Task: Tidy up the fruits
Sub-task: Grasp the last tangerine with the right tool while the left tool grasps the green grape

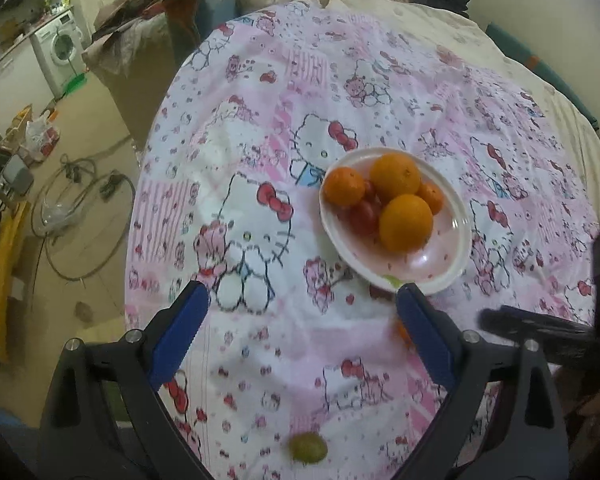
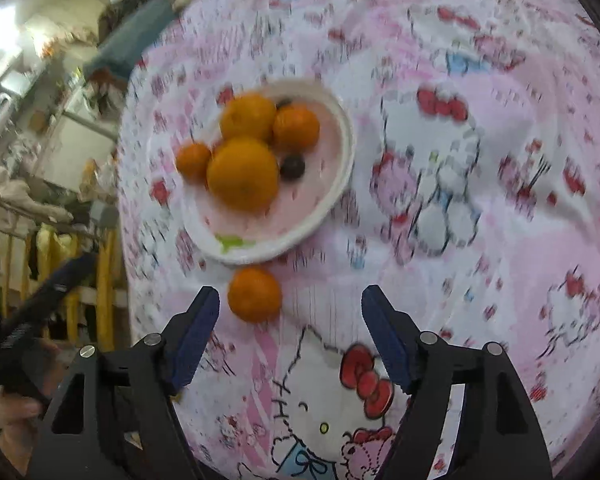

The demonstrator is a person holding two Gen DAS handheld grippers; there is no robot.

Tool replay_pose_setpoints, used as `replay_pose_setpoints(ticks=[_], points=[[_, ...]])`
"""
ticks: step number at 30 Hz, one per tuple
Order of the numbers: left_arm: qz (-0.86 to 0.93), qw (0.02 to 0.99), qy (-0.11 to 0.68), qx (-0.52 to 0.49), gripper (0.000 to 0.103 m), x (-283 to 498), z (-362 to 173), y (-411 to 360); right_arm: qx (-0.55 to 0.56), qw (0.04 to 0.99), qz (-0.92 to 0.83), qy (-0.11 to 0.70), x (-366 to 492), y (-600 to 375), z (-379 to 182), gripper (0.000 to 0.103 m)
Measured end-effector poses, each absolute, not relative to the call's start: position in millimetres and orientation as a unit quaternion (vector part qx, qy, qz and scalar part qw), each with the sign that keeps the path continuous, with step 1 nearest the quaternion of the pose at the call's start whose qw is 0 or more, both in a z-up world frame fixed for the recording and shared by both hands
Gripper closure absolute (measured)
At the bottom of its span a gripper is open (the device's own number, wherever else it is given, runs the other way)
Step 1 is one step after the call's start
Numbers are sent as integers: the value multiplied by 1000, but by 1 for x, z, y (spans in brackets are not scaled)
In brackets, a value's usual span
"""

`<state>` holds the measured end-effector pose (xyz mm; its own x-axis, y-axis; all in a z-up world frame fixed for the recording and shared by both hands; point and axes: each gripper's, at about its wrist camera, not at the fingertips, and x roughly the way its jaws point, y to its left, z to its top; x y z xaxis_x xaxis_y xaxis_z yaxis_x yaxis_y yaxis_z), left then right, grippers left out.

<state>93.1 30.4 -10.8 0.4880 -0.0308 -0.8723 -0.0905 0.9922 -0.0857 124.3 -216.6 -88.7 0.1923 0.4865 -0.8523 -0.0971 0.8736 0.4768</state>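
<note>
Pink cartoon-cat sheet (image 1: 260,160) covers bed; washing machine (image 1: 60,46) behind; both jaws wide, empty.

A bed (image 1: 520,80) carries everything, covered by a pink and white cartoon-cat sheet (image 1: 260,100) that reaches its left edge; a cream blanket (image 1: 420,20) lies bunched along the far side. A white bowl (image 1: 458,248) of fruit sits directly on the sheet. Just beside the bowl's near rim, a lone orange (image 2: 255,294) rests on the fabric. A green grape (image 1: 307,447) lies on the sheet well apart from the bowl, toward the near edge.
</note>
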Motion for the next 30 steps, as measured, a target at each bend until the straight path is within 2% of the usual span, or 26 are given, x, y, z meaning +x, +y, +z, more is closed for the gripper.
replay_pose_setpoints(ticks=[14, 16, 18, 19, 30], points=[[27, 842, 530, -94, 9, 74, -29, 53, 84, 737, 172, 649, 138, -149, -126, 27], [27, 841, 531, -99, 9, 74, -31, 56, 53, 743, 163, 647, 139, -138, -127, 34], [29, 840, 533, -98, 9, 74, -32, 58, 27, 749, 157, 643, 139, -130, -128, 53], [29, 840, 533, -98, 9, 74, -34, 59, 21, 751, 162, 640, 138, -128, -128, 56], [12, 829, 549, -109, 9, 73, -43, 55, 44, 754, 190, 628, 130, -144, -116, 58]])
